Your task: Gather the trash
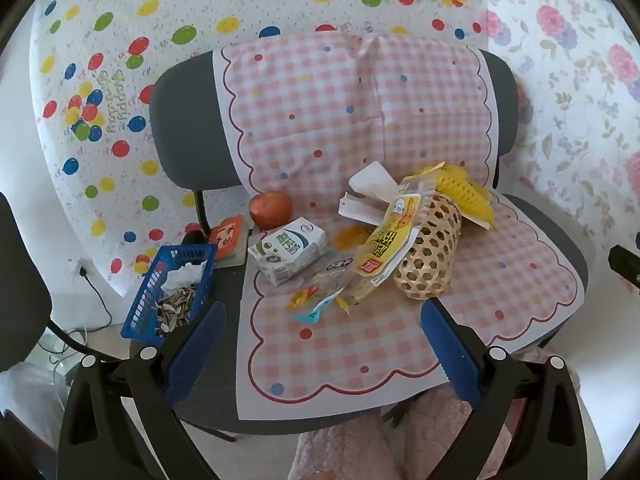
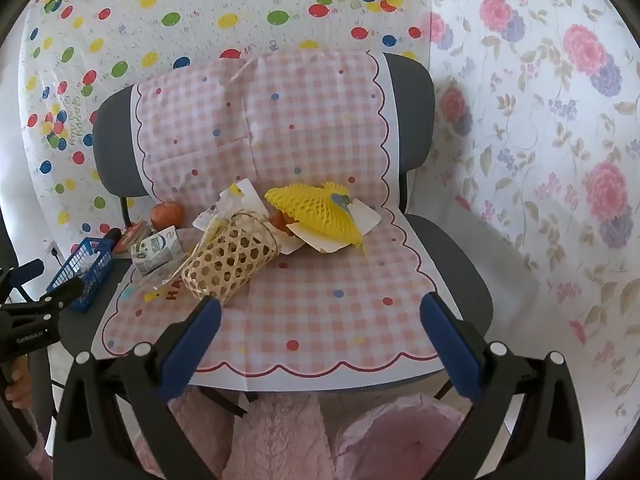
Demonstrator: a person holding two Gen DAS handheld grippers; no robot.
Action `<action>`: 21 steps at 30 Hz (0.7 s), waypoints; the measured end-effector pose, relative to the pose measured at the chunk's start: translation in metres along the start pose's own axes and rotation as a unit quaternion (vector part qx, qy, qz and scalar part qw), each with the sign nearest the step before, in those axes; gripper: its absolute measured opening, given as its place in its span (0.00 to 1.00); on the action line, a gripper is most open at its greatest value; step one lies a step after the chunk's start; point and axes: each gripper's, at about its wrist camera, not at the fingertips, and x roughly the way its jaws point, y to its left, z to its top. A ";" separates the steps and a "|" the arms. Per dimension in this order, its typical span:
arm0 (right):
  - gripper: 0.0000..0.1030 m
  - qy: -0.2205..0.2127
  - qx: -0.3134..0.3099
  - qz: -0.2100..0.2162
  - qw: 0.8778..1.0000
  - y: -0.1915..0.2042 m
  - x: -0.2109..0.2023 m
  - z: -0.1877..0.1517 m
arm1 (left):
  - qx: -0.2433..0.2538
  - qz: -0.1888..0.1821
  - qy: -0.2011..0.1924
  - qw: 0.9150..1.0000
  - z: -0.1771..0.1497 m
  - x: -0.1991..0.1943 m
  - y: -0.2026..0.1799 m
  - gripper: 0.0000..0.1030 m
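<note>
Trash lies on a pink checked cloth (image 1: 360, 352) over a grey chair seat. A woven basket (image 1: 430, 256) lies on its side with a yellow snack wrapper (image 1: 390, 240), white paper (image 1: 370, 188) and yellow foam net (image 1: 466, 194) around its mouth. A milk carton (image 1: 286, 254) and small candy wrappers (image 1: 316, 304) lie to its left. My left gripper (image 1: 324, 344) is open and empty, short of the wrappers. My right gripper (image 2: 320, 336) is open and empty, in front of the basket (image 2: 230, 256) and foam net (image 2: 316, 208).
A blue plastic basket (image 1: 168, 296) with sunflower seed shells and tissue sits at the seat's left edge. An apple (image 1: 270, 210) and an orange booklet (image 1: 228, 236) lie behind the carton. A pink bag (image 2: 400, 436) and pink fleece are below the seat's front edge.
</note>
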 end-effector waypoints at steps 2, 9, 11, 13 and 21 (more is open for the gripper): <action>0.94 -0.001 0.000 0.000 1.000 0.000 0.000 0.000 | 0.000 0.000 0.003 1.000 0.000 0.000 0.000 0.94; 0.94 -0.001 0.000 0.001 1.000 -0.001 0.003 0.000 | -0.002 0.000 0.002 1.000 0.000 0.000 0.000 0.94; 0.94 -0.001 -0.001 0.000 1.000 0.000 0.003 0.000 | -0.002 0.001 0.000 1.000 -0.001 -0.001 -0.001 0.94; 0.94 0.000 -0.001 0.000 1.000 0.000 0.004 0.000 | -0.002 0.001 0.000 1.000 -0.003 0.004 0.004 0.94; 0.94 -0.001 -0.001 0.003 1.000 0.000 0.002 0.001 | -0.007 0.003 -0.001 1.000 0.000 0.002 0.010 0.94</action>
